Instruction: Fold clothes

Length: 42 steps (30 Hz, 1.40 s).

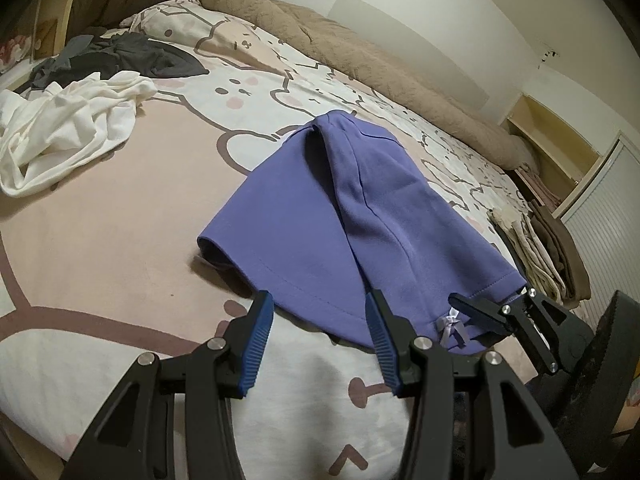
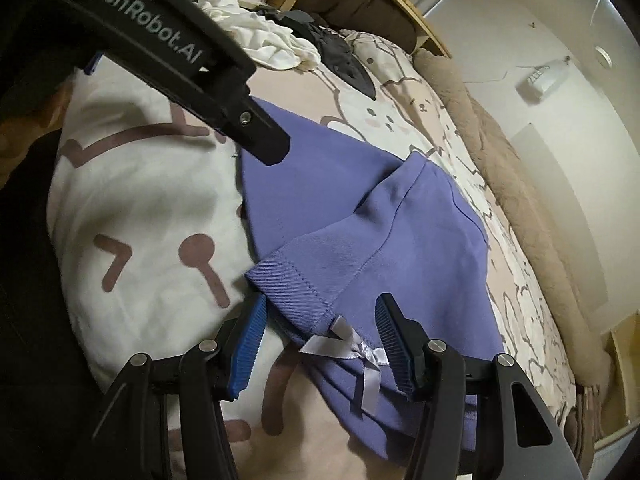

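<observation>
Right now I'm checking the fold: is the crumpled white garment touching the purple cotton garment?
Apart. The left wrist view shows bare pink bedsheet between the white garment and the purple garment.

One purple garment (image 1: 320, 216); two grippers

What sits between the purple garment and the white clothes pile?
Only bare bedsheet, as the left wrist view shows. The purple garment and the crumpled white clothes lie apart, nothing between them.
</observation>
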### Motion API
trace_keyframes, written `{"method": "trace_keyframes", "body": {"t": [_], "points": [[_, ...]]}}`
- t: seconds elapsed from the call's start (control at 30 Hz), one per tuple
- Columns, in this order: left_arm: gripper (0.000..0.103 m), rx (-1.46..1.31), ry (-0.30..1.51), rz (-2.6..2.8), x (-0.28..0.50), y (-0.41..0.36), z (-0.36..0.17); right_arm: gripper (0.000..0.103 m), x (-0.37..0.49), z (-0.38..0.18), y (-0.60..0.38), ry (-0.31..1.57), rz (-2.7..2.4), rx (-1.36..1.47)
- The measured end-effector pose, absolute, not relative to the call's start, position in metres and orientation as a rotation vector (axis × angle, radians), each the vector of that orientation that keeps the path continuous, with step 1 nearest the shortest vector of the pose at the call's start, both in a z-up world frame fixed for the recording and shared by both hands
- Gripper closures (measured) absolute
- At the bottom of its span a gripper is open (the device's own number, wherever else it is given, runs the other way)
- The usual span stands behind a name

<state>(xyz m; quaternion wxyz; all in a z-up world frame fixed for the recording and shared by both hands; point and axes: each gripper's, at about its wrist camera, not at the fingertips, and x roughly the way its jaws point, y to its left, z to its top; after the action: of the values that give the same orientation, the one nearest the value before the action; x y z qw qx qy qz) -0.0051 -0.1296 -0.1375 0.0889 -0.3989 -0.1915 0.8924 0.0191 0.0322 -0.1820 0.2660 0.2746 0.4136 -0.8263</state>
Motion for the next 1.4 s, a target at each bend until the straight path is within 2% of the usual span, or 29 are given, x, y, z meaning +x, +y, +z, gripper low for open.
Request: {"method": "trace_keyframes", "body": {"t": [0.07,0.13,0.27,0.4,0.53,0.7,0.8,0.93,1.03,1.13,1.17,1.2,1.23,1.27,1.4], "points": [[0.055,-1.184,-0.575,2.658,-0.005,-0.130,-0.137,0.065,0.018,-0.182,0.030,1.119,-2.256,0.728],[0.055,-1.183,-0.586,2.661,-0.004,-0.133,-0.137,0.069,0.015,-0.181,0.028,1.103,-2.267,0.732],[0.055,-1.174,-0.591,2.675,-0.003,-0.138,-0.135,0.087,0.008,-0.176,0.024,1.043,-2.274,0.756],[0.055,-1.160,-0.614,2.694,-0.001,-0.149,-0.133,0.090,0.008,-0.149,0.021,0.864,-2.280,0.763],[0.055,-1.121,-0.641,2.741,0.002,-0.166,-0.127,0.090,-0.007,-0.118,0.014,0.557,-2.276,0.833],[0.055,-1.085,-0.667,2.803,0.008,-0.191,-0.118,0.090,-0.025,-0.092,-0.010,0.342,-2.279,0.815],[0.055,-1.096,-0.678,2.826,0.012,-0.205,-0.118,0.090,-0.026,-0.099,-0.031,0.329,-2.238,0.832],[0.055,-1.123,-0.685,2.840,0.017,-0.214,-0.120,0.090,-0.021,-0.139,-0.045,0.379,-2.130,0.963],[0.046,-1.136,-0.681,2.838,0.016,-0.212,-0.121,0.090,-0.015,-0.164,-0.040,0.390,-2.084,1.045],[0.046,-1.119,-0.656,2.815,0.010,-0.203,-0.118,0.081,-0.016,-0.170,-0.028,0.336,-2.073,1.083],[0.046,-1.113,-0.638,2.809,0.008,-0.199,-0.116,0.065,-0.017,-0.169,-0.023,0.302,-2.071,1.093],[0.046,-1.106,-0.615,2.804,0.005,-0.193,-0.114,0.036,-0.019,-0.168,-0.018,0.268,-2.068,1.103],[0.046,-1.101,-0.593,2.799,0.003,-0.189,-0.113,0.024,-0.020,-0.165,-0.013,0.225,-2.065,1.109],[0.046,-1.097,-0.571,2.794,0.002,-0.184,-0.111,0.016,-0.022,-0.159,-0.005,0.161,-2.059,1.102],[0.046,-1.098,-0.497,2.758,0.000,-0.171,-0.112,0.016,-0.038,-0.118,0.032,0.044,-2.073,1.055]]}}
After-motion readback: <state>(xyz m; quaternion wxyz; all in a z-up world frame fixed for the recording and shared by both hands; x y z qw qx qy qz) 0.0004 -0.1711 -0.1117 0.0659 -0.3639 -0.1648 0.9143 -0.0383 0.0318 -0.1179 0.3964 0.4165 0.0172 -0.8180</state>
